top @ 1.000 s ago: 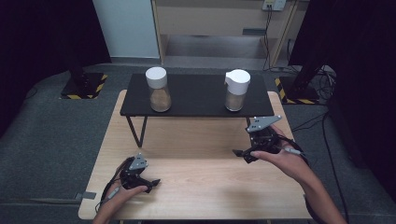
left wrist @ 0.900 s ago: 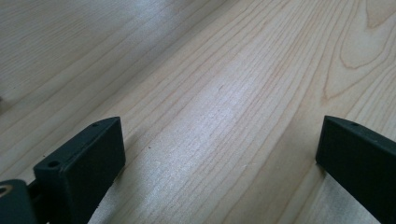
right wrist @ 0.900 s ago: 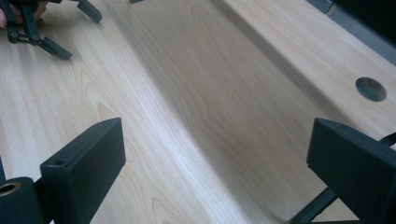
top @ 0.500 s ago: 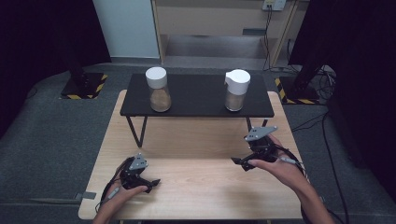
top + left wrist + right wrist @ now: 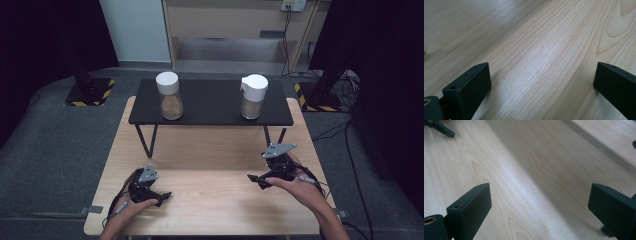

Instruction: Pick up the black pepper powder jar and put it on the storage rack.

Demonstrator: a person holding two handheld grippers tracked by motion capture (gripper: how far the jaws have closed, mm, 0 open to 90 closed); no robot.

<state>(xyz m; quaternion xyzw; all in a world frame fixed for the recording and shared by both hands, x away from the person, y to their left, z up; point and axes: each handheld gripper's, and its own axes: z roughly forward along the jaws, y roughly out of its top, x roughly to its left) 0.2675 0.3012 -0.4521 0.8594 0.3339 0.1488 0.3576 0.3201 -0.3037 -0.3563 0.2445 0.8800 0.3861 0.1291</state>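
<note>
Jaws of both grippers [image 5: 162, 194] [image 5: 254, 178] gape, seemingly empty.

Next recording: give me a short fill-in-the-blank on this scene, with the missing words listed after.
1. The two jars stand on a low black ____.
2. Both jars have ____ lids.
3. The left tongs and the right tongs both have their jaws ____, with nothing between them.
4. The tabletop is made of light ____.

Missing words: shelf; white; open; wood
</note>
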